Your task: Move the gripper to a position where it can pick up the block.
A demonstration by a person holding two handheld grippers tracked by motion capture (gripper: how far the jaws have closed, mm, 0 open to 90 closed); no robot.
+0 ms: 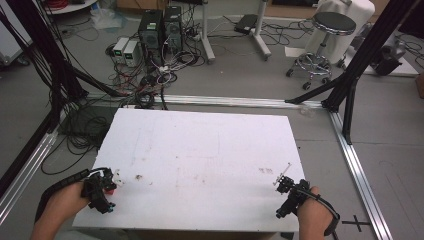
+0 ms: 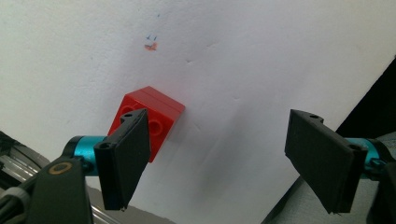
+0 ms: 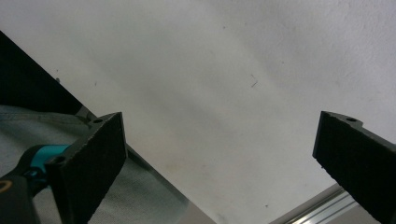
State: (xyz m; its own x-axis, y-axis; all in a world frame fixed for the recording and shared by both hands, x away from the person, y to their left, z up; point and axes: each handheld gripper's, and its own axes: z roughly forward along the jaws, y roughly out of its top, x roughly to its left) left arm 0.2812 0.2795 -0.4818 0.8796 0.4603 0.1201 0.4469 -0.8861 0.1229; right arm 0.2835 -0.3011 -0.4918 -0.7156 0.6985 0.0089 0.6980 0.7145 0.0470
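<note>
A red toy brick point(image 2: 147, 119) with round studs lies on the white table top point(image 1: 200, 150) near its left front corner, seen in the high view as a small red spot point(image 1: 110, 186). My left gripper point(image 2: 224, 163) hovers over it with its jaws wide apart; the brick sits just behind the left jaw, not between the two. In the high view that left gripper point(image 1: 102, 192) is in a hand at the table's left front corner. My right gripper point(image 3: 219, 163) is open over bare white surface near the right front corner, held by the other hand point(image 1: 292, 197).
Small brown and blue marks point(image 2: 150, 44) stain the table beyond the brick. Behind the table stand computer towers point(image 1: 160, 30) amid tangled cables, a black stool point(image 1: 330, 25), and black frame legs point(image 1: 350, 90). Aluminium rails point(image 1: 360, 170) run along the floor at both sides.
</note>
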